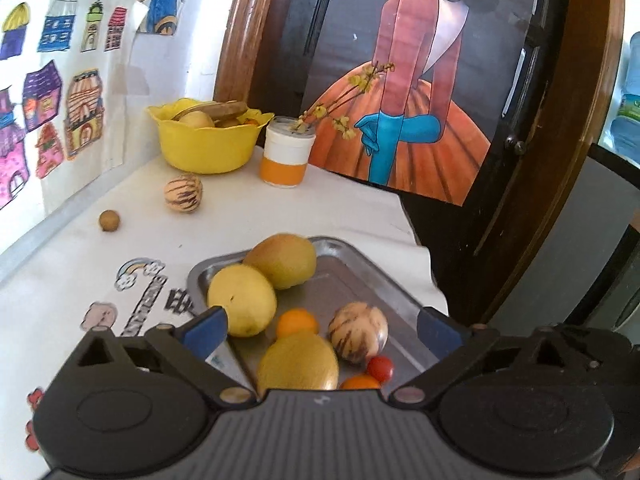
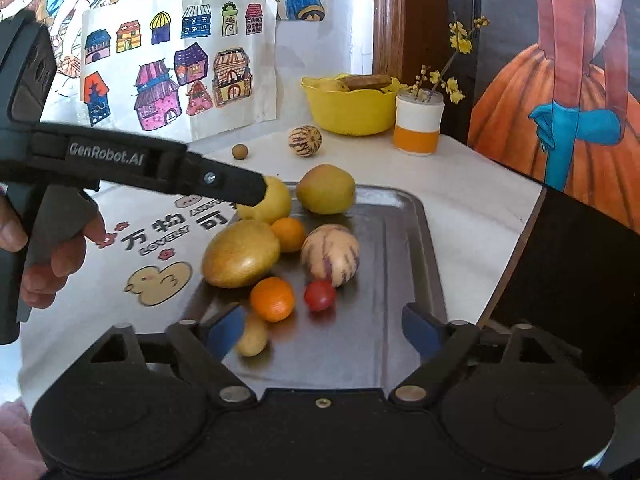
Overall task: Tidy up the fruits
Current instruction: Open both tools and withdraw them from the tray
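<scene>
Grippers first: the left gripper (image 1: 322, 330) and right gripper (image 2: 324, 326) both hang wide open over the metal tray (image 2: 404, 240), gripping nothing. In the tray sit a lemon (image 2: 270, 200), two yellow-green mangoes (image 2: 241, 254), a striped pepino melon (image 2: 331, 254), two small oranges (image 2: 273, 299), a cherry tomato (image 2: 319, 295) and a little yellow fruit (image 2: 253, 336). Beyond the tray lie another striped melon (image 2: 305, 141) and a small brown fruit (image 2: 239, 151), then a yellow bowl (image 2: 348, 112) holding more fruit, just beside a white-and-orange cup (image 2: 418, 126) with flower sprigs.
</scene>
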